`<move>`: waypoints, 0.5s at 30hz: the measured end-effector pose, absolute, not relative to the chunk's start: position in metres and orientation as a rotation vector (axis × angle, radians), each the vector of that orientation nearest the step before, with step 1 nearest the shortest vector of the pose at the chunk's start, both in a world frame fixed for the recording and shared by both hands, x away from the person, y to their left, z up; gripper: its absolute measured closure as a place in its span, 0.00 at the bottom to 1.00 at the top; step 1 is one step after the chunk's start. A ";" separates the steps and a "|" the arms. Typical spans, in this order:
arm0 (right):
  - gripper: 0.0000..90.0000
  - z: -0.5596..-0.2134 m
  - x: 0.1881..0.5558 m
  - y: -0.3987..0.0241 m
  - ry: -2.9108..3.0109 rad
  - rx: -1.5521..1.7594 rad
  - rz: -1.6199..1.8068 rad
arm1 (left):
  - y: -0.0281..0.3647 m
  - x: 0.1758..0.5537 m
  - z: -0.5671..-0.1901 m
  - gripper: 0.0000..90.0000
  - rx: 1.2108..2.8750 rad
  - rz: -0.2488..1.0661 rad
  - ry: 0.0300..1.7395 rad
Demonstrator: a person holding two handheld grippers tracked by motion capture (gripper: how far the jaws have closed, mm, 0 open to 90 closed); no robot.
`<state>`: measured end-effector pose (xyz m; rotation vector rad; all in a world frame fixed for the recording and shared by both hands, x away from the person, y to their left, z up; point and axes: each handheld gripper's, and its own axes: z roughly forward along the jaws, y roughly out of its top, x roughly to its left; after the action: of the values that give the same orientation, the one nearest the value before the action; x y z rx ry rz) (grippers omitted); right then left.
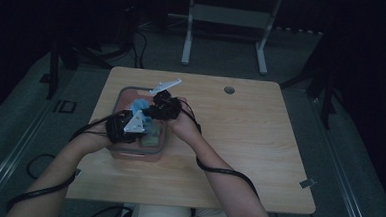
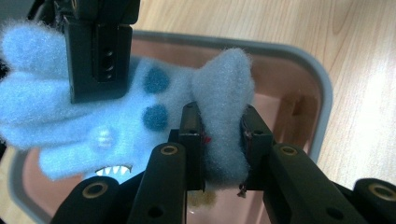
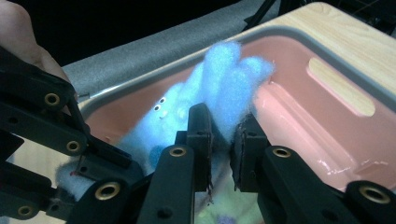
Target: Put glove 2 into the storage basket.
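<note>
Item: fluffy blue plush toy (image 2: 140,107), pale blue with darker blue spots, a small white-toothed mouth and two small eyes; held between both grippers above a pink tray (image 2: 299,107) with a grey rim. Left gripper (image 2: 223,140): jaws drawn close and pinching one fuzzy limb of the toy, the pile bulging out above and below the pads; the toy's body spreads away to the left of these jaws, with the tray floor directly beneath and behind them. In the left gripper view the other gripper's black jaw comes down from the top left onto the toy's far end. Right gripper (image 3: 223,140): jaws likewise drawn close, nipping a tuft of the toy at its lower edge, the toy's paws (image 3: 233,70) rising just above the pads and its face lying just left of them; the left gripper's black linkage sits close at the lower left of that view, touching the fluff. In the high view the left gripper (image 1: 125,126) and right gripper (image 1: 162,107) sit near one another over the tray (image 1: 123,92), the blue toy (image 1: 140,104) between them, each carrying a grey three-cornered plate. The tray rests on the left half of a light wooden table (image 1: 239,141), with a cable trailing back from each gripper along the person's forearms.
</note>
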<state>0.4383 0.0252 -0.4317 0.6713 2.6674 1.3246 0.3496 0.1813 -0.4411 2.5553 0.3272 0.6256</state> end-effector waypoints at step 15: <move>0.88 -0.469 0.452 0.028 2.717 0.765 1.216 | 0.174 0.363 -0.467 0.83 2.589 0.541 0.325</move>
<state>0.4523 0.0278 -0.4688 0.7645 2.7172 1.2163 0.3633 0.1744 -0.4671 2.5889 0.3250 0.5409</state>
